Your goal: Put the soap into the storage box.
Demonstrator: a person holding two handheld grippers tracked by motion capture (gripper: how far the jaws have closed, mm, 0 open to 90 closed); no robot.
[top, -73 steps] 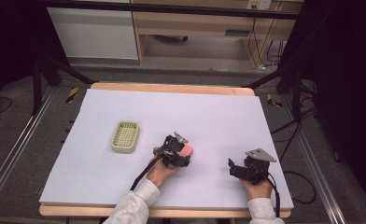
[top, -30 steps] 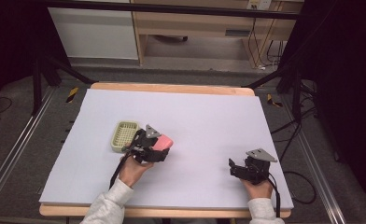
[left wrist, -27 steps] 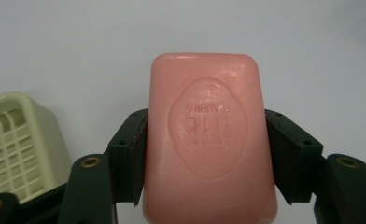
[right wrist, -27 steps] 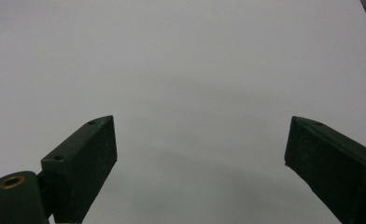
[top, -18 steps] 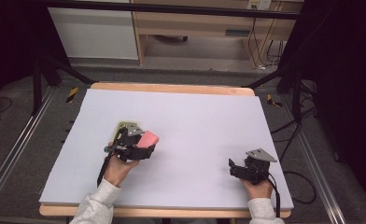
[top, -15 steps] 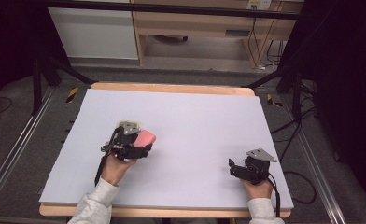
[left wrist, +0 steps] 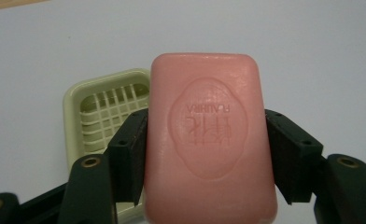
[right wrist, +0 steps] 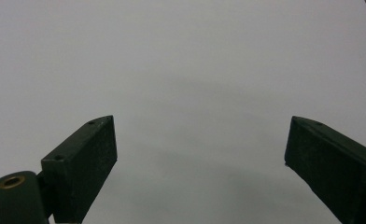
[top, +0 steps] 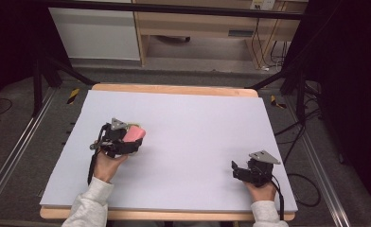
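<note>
My left gripper (top: 126, 141) is shut on a pink bar of soap (top: 134, 133) at the left of the white table top (top: 202, 123). In the left gripper view the soap (left wrist: 209, 140) stands flat between the two black jaws, its stamped lettering upside down. Behind and below it lies a pale green slatted soap dish (left wrist: 102, 112), partly hidden by the soap and the left jaw. My right gripper (top: 236, 170) rests near the table's front right. The right gripper (right wrist: 202, 128) is open in its own view, with bare table between its jaws.
The table's wooden rim (top: 174, 89) runs along the far edge. Beyond it stand a white cabinet (top: 96, 33) and a wooden shelf unit (top: 212, 28). Cables (top: 292, 137) lie on the floor at the right. Black frame legs (top: 39, 80) stand at the back left.
My left gripper has carried the soap leftward from the table's middle to over the soap dish, which it now covers in the high view. The right gripper has not moved.
</note>
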